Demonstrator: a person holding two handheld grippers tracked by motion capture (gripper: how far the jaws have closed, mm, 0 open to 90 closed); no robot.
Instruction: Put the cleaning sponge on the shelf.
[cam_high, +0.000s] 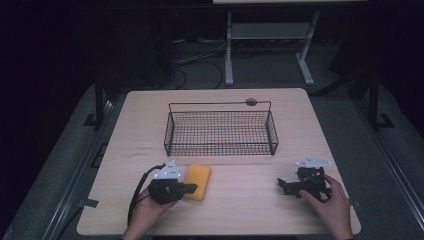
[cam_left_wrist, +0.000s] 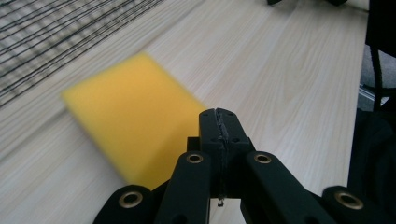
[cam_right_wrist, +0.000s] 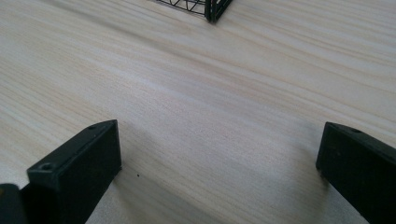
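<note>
Fingers (cam_left_wrist: 218, 126) of the left gripper (cam_high: 192, 188) meet closed above the yellow sponge (cam_high: 197, 182).

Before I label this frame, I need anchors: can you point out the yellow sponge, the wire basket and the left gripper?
yellow sponge (cam_left_wrist: 126, 126): left gripper view, middle of its top face.
wire basket (cam_high: 220, 104): high view, far top rim wire.
left gripper (cam_left_wrist: 219, 122): left gripper view, tips of its jaws, pressed together.

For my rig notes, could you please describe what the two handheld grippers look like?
Both the left gripper and the right gripper are matte black, with blocky flat-faced jaws on linked bars with brass-coloured rivets. Each carries a grey three-cornered plate with white dots on top. A black cable trails from the left one.
</note>
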